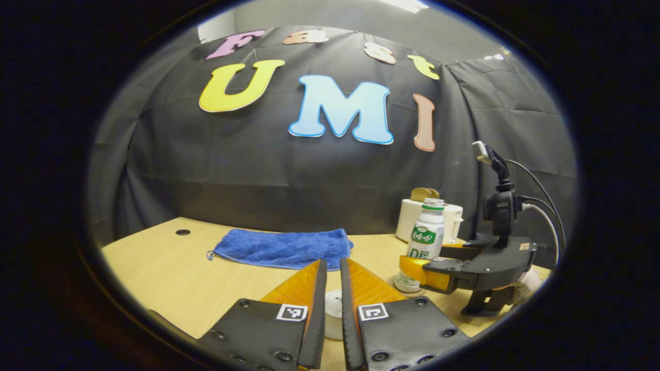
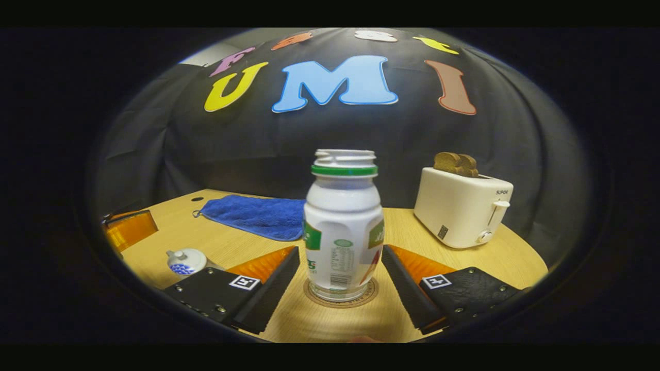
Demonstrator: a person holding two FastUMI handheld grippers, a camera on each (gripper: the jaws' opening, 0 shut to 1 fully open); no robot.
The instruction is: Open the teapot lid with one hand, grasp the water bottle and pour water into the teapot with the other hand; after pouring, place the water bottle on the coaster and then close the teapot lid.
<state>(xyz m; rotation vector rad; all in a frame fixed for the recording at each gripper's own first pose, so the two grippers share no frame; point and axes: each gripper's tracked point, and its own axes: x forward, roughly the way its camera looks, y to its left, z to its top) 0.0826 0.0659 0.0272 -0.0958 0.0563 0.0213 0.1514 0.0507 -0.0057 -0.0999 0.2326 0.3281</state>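
The left gripper's fingers (image 1: pixel 356 288) hide most of the teapot (image 1: pixel 333 314). The bottle (image 2: pixel 343 232) covers most of the coaster (image 2: pixel 370 294).

Probably a staged recording booth: black cloth wall (image 1: pixel 289 170), wooden table (image 1: pixel 170 273), toaster (image 2: pixel 461 211).

The water bottle (image 2: pixel 343 226) stands upright on the coaster (image 2: pixel 341 294), with open space on each side between it and the right gripper (image 2: pixel 340 268) fingers. Behind it to the right a toaster (image 2: pixel 461 211) blocks the table's far corner. A blue towel (image 2: pixel 255 215) lies flat at the back. The teapot (image 2: pixel 186 261) sits well left, with bare table (image 2: pixel 232 242) between.
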